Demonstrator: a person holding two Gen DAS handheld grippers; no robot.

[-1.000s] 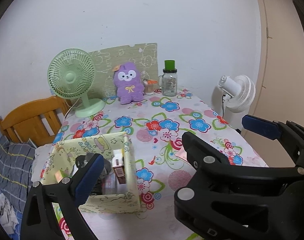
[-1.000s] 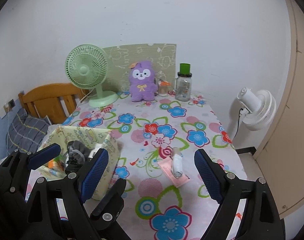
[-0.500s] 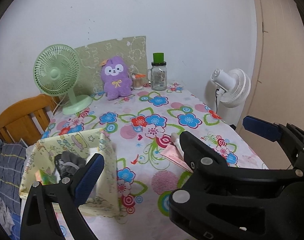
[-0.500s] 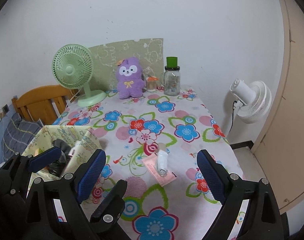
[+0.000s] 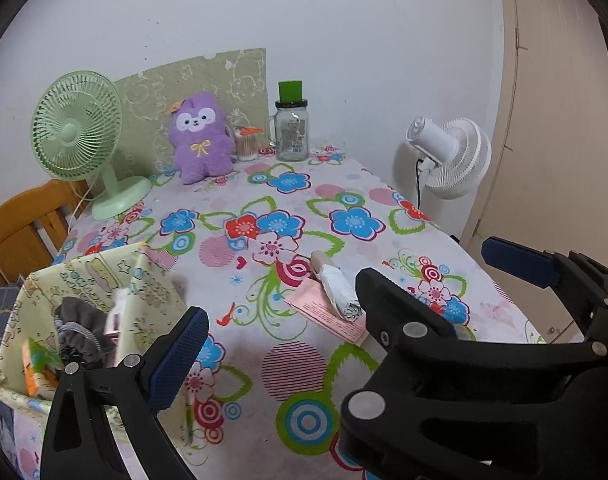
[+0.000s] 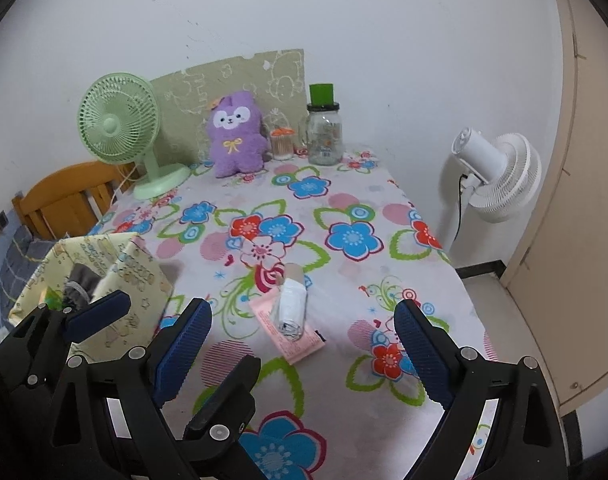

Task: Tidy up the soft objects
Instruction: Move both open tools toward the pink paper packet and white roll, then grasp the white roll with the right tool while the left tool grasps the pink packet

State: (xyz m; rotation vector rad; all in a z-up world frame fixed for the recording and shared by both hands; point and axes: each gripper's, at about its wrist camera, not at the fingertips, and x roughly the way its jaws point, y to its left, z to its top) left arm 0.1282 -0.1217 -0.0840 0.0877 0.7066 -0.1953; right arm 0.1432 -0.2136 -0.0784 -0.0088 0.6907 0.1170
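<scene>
A yellow patterned fabric box (image 5: pixel 152 292) (image 6: pixel 132 276) stands at the table's left front and holds a grey cloth item (image 5: pixel 80 328) and small packets. A rolled white bundle (image 5: pixel 338 292) (image 6: pixel 292 310) lies on a pink packet (image 5: pixel 328 316) (image 6: pixel 292 332) near the table's middle front. A purple plush toy (image 5: pixel 200 138) (image 6: pixel 236 134) sits upright at the back. My left gripper (image 5: pixel 344 300) is open and empty above the front of the table. My right gripper (image 6: pixel 304 344) is open and empty, just short of the bundle.
A green desk fan (image 5: pixel 80 136) stands back left, with a glass jar (image 5: pixel 291 128) with a green lid and a small toothpick holder (image 5: pixel 246 144) beside the plush. A white floor fan (image 6: pixel 496 172) stands right of the table. A wooden chair (image 6: pixel 68 196) is at the left.
Both grippers have drawn back from the table and shifted; the box and bundle now sit farther out in view. Both stay open and empty.
</scene>
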